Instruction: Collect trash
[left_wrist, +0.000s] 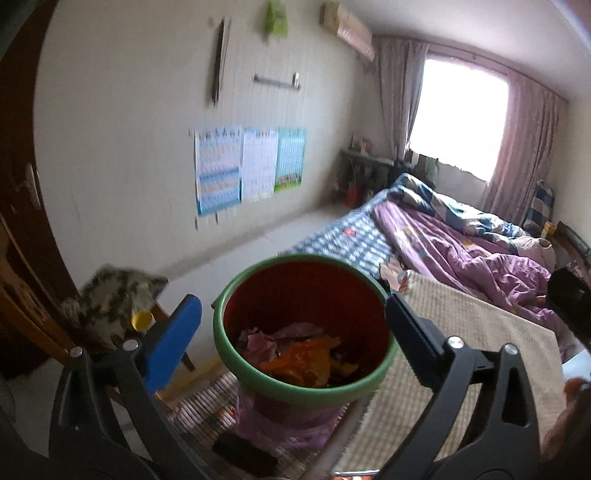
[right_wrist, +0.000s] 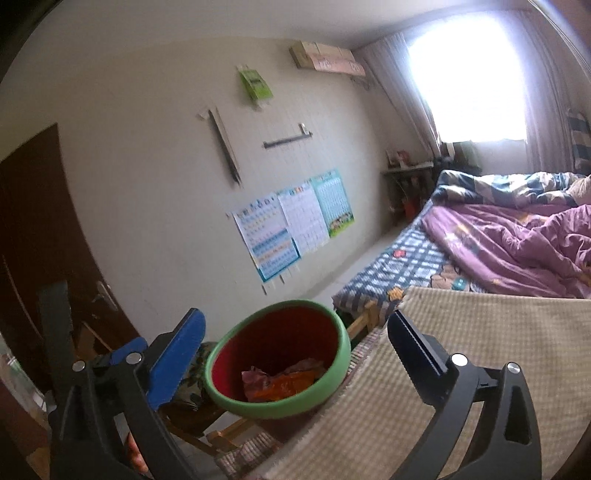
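Note:
A red trash bin with a green rim stands on a striped mat at the bed's foot. It holds crumpled orange and pink wrappers, and a purple bag hangs round its base. My left gripper is open and empty, its fingers either side of the bin's mouth, above it. In the right wrist view the bin sits low centre with orange trash inside. My right gripper is open and empty, above the bin and the beige mat.
A bed with a beige woven mat, a checked sheet and a purple quilt fills the right. A wooden chair with a patterned cloth stands left of the bin. A dark door is at far left. Posters hang on the wall.

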